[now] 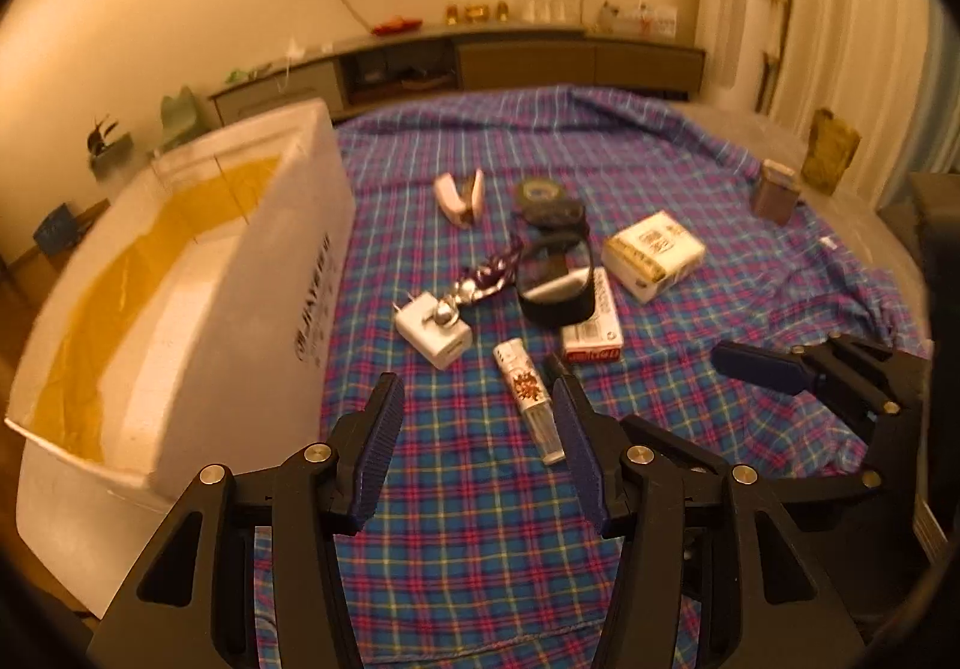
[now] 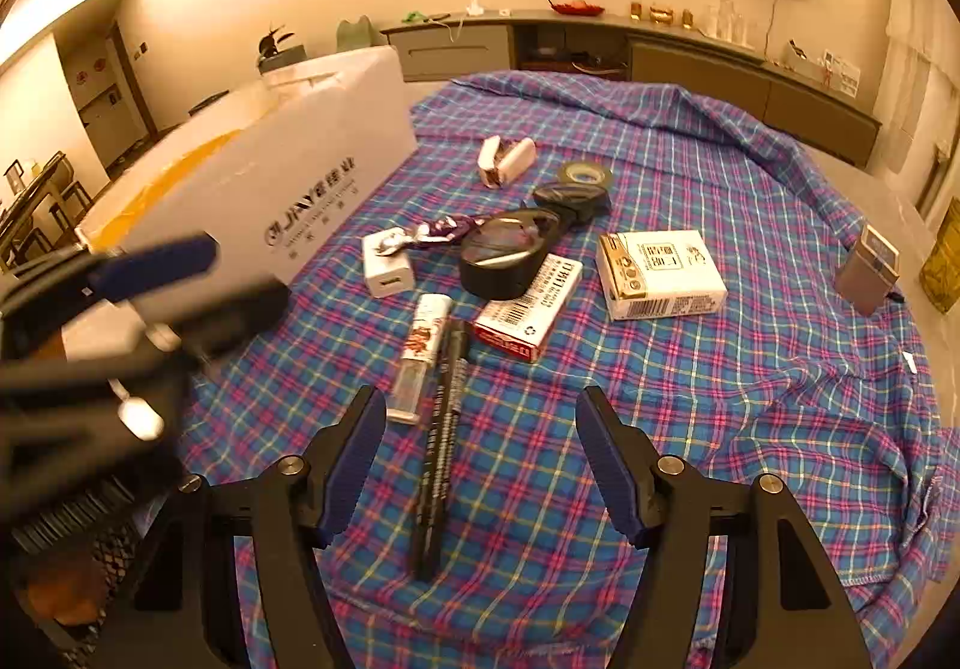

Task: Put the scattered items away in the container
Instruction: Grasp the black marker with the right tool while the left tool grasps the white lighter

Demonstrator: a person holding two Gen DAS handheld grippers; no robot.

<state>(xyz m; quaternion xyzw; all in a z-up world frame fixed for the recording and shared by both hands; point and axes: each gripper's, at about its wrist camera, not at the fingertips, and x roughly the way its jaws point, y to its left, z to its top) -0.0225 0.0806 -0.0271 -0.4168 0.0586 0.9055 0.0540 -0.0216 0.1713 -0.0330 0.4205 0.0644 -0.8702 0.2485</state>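
1. White foam container (image 1: pixel 180 273) sat far left of the left tool (image 1: pixel 474 429), open top, yellowish lining inside, on the table edge beside the plaid cloth (image 1: pixel 480 519).
2. Left tool was open, nothing between its pads, angled down over the cloth.
3. Ahead of the left tool, slightly left: white charger (image 1: pixel 433 336) with a purple foil wrapper (image 1: pixel 489 279) touching its top.
4. Just ahead, by the left tool's right finger: white lighter (image 1: pixel 528 393), lying flat.
5. Black marker (image 2: pixel 444 441) lay beside the lighter, its near end between the right tool's (image 2: pixel 480 459) fingers but untouched.
6. Right tool was open, empty, tilted down.
7. Ahead of the right tool: black tape roll (image 2: pixel 504 258) resting partly on a red-white box (image 2: pixel 528 315); farther on a second tape roll (image 2: pixel 582 177) and a white-pink clip-like item (image 2: pixel 507 159), too blurry to name.
8. Ahead-right: white carton (image 2: pixel 660 273).
9. Far right: small grey box (image 2: pixel 870 267), upright, well apart from the rest.
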